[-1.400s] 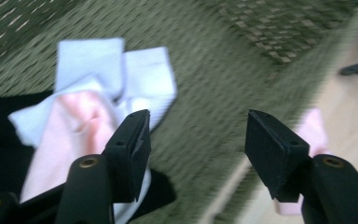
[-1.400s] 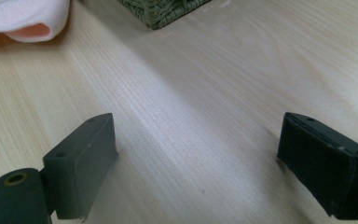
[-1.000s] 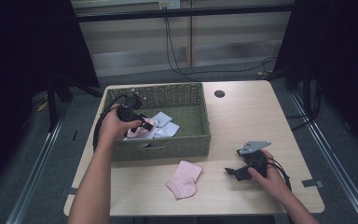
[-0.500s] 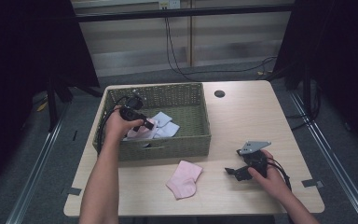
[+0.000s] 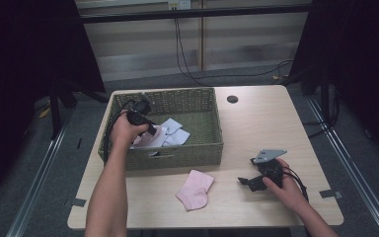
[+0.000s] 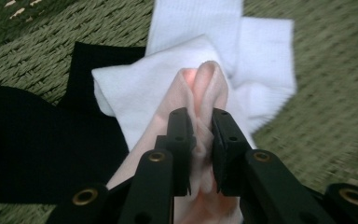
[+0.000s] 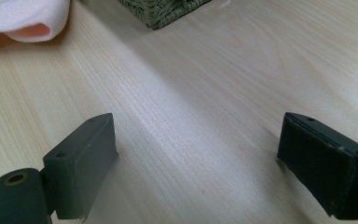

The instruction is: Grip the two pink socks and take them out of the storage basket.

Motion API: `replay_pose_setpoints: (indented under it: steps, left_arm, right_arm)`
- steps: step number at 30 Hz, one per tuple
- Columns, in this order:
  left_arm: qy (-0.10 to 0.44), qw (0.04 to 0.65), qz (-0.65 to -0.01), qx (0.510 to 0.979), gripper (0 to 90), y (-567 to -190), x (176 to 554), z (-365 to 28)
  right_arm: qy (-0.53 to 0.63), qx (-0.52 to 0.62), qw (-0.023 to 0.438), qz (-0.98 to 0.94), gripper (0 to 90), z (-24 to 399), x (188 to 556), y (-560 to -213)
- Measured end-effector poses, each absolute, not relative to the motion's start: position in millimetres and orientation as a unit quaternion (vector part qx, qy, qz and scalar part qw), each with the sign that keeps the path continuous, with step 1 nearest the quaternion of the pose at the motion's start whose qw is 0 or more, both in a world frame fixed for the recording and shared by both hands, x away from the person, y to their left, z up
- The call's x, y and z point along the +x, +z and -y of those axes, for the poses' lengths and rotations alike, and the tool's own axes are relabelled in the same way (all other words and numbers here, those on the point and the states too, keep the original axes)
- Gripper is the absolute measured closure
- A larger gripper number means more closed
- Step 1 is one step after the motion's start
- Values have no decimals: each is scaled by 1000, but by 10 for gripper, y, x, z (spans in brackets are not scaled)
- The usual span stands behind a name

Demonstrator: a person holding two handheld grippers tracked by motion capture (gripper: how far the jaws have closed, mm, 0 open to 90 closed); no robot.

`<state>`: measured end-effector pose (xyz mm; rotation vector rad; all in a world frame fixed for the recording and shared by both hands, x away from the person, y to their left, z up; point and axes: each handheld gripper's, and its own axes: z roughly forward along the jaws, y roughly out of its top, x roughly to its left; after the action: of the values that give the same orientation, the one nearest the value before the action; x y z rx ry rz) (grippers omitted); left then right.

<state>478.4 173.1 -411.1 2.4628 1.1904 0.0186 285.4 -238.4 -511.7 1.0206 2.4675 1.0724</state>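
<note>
So the left gripper [image 6: 200, 135] is down inside the green wicker basket [image 5: 192, 101], and its jaws have just been closing. They're now pinched on a raised fold of a pale pink sock [image 6: 205, 98], which sits right between the pads. That sock lies on top of a white sock [image 6: 261, 60], with a black sock [image 6: 37, 140] off to the left in the left gripper view. The fold points straight along the jaws, away from the hand, so I'd guess the next move is just a lift straight up and out over the near wall.

The right gripper [image 5: 250, 181] rests on the table [image 5: 256, 118] at the near right, jaws spread wide with nothing in them. Another pink sock [image 5: 195, 188] lies on the table just left of it, so the right hand is clearly the nearer one for that.
</note>
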Motion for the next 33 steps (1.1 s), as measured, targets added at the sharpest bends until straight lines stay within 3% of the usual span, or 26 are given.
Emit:
replay_pose_setpoints:
  steps: [33]
  left_arm:
    - [-61, 265, -368, 889, 788, -3176, 4361, -1552]
  right_arm:
    - [370, 351, 133, -850, 106, 2384, 2856, -5117]
